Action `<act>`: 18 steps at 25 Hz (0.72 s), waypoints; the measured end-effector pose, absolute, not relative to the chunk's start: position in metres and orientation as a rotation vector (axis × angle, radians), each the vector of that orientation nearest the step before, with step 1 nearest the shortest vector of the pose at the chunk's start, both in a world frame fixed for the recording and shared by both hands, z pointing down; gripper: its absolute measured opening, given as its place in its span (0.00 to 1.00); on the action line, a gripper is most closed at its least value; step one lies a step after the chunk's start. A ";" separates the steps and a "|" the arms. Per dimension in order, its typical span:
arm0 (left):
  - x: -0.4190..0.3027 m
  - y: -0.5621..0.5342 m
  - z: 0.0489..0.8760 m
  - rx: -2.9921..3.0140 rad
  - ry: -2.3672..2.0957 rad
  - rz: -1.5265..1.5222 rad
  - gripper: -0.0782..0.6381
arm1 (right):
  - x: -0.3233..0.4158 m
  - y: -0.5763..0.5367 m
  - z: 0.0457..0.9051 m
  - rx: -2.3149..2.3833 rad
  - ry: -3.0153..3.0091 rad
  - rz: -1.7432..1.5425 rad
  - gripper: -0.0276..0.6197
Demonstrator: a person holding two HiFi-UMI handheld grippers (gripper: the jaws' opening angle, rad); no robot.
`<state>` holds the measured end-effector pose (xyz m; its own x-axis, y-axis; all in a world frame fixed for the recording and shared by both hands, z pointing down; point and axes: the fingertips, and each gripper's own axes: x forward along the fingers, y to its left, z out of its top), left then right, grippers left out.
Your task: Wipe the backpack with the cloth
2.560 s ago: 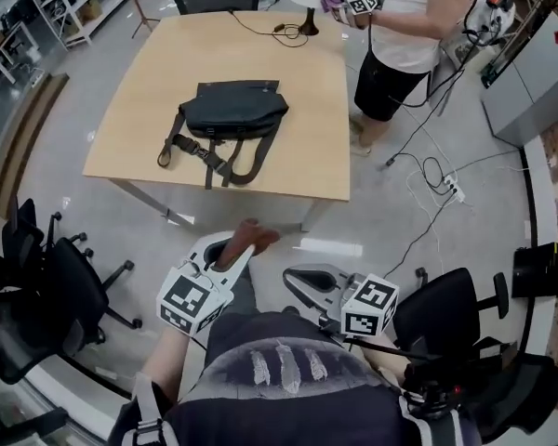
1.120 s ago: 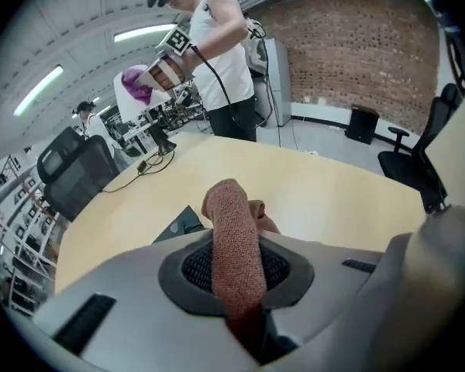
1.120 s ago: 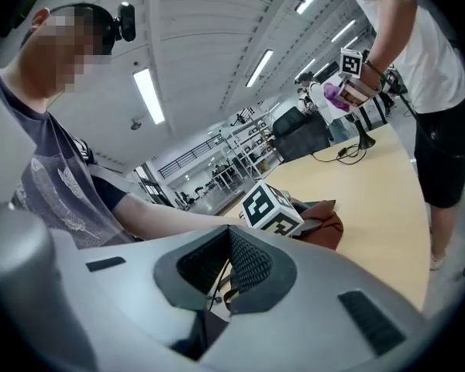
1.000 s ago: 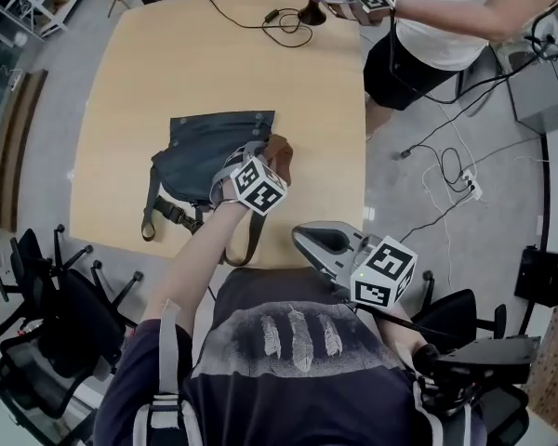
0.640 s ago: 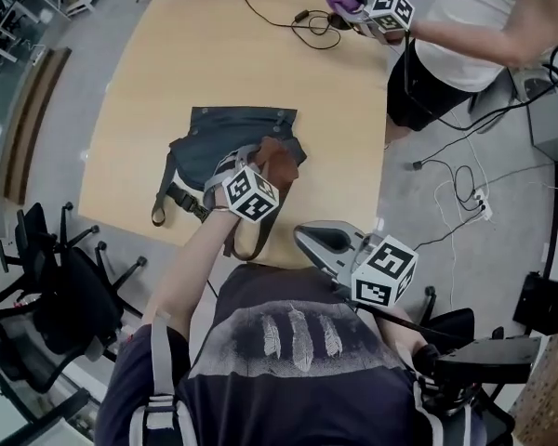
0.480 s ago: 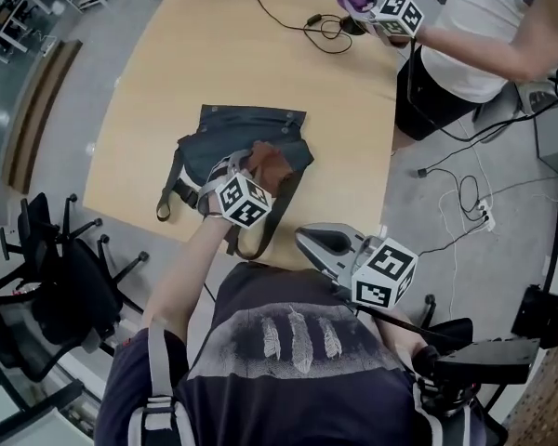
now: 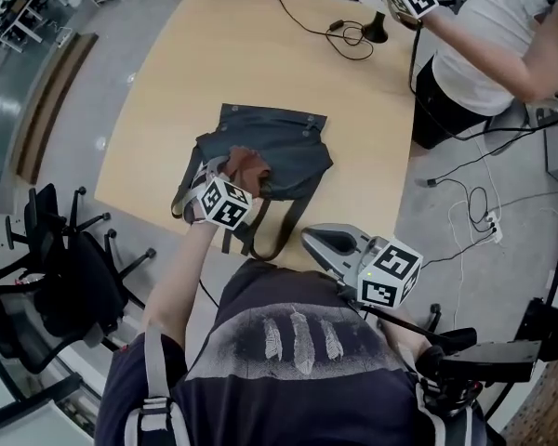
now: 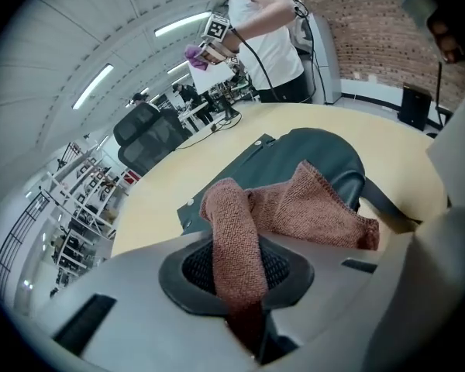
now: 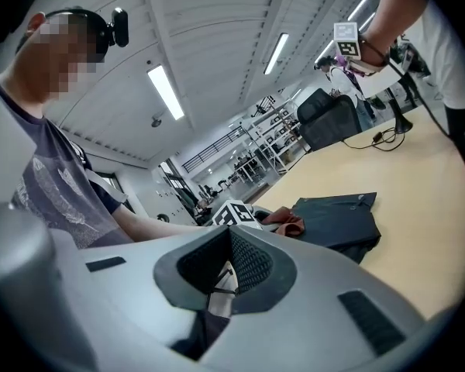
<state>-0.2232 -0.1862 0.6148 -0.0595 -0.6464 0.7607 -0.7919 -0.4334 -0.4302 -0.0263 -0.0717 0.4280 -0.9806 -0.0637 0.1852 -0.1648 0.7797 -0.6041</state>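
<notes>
Left gripper [image 7: 231, 177]: fingers clamped on one end of the brown cloth [image 7: 247, 163]. The cloth's free end is spread on the backpack [image 7: 284, 147], touching the fabric.

The backpack lies flat mid-desk [image 7: 195, 54], dark. Its straps [image 7: 260, 235] trail toward the near edge where the person stands.

Cloth contact is at the bag's near-left corner. So nearly all the rest of the panel lies ahead of the fingers and off to their right.

The bag body looks wider than deep, with its long axis roughly left-right across the person. I'd expect strokes sweeping rightward along it, then stepping farther away.

Right gripper [image 7: 314, 240]: fingers closed on nothing. It's held off the desk's near edge, close to the body and well apart from the bag. Left is clearly nearer and the working one.

Risk as I see it: nothing pins the bag, so a hard drag could slide or bunch it. The right could come in to hold a strap.
</notes>
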 end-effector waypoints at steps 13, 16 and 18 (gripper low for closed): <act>-0.419 -0.169 0.612 1.603 -1.819 1.234 0.19 | -0.092 -0.086 0.427 0.284 -2.743 0.829 0.05; -0.432 -0.187 0.611 1.594 -1.848 1.186 0.19 | -0.102 -0.090 0.431 0.294 -2.722 0.806 0.05; -0.423 -0.204 0.615 1.633 -1.822 1.202 0.19 | -0.105 -0.092 0.433 0.306 -2.711 0.791 0.05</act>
